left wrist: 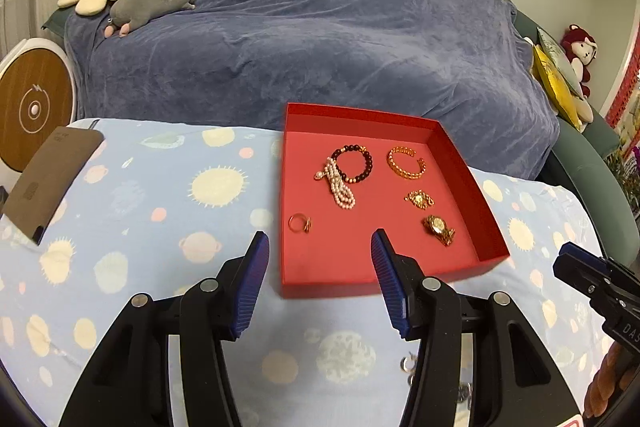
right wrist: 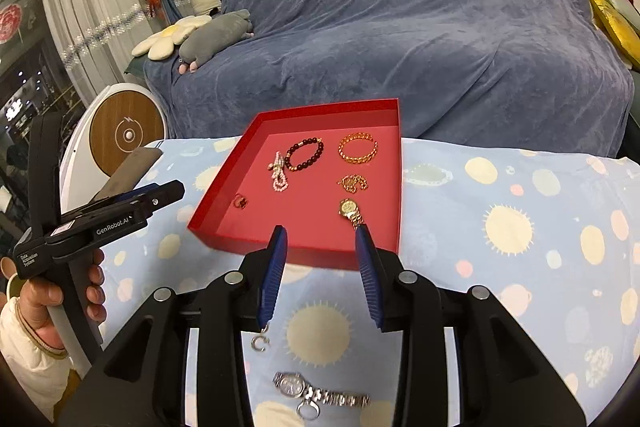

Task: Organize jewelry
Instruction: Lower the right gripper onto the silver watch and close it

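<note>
Left gripper (left wrist: 316,241) jaws apart, nothing between them, at near edge of red tray (left wrist: 472,183). In tray, left to right: gold ring (left wrist: 299,223), pearl strand (left wrist: 339,187) overlapping dark bead bracelet (left wrist: 354,163), orange bangle (left wrist: 406,163), gold chain (left wrist: 419,199), gold watch (left wrist: 438,227). Right gripper (right wrist: 320,231) jaws apart, empty. Silver watch (right wrist: 316,389) lies outside tray on patterned cloth (right wrist: 520,227).

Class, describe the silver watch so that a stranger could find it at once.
Start at the red tray on the spotted cloth. The silver watch lies outside it, on the cloth nearest the camera. Unlike the gold watch in the tray, it is silver.
</note>
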The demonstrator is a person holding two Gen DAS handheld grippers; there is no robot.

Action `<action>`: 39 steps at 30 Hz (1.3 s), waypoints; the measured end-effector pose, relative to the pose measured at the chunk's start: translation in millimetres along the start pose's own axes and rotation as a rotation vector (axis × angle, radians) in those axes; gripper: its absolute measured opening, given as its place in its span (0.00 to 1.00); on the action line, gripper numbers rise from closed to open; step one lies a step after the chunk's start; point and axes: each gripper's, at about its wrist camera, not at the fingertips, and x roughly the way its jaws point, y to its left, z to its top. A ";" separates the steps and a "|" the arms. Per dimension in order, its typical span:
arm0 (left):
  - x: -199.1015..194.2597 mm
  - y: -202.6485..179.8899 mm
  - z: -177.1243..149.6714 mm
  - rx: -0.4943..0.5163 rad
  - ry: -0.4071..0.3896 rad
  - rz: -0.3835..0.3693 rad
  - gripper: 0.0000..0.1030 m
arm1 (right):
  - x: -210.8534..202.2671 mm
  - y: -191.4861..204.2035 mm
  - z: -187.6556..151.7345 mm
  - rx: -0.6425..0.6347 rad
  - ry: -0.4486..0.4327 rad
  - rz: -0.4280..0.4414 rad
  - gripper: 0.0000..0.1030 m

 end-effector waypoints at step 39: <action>-14.7 -2.0 -116.3 -0.020 0.143 -0.050 0.49 | 57.2 33.7 -108.2 -0.164 0.219 0.028 0.52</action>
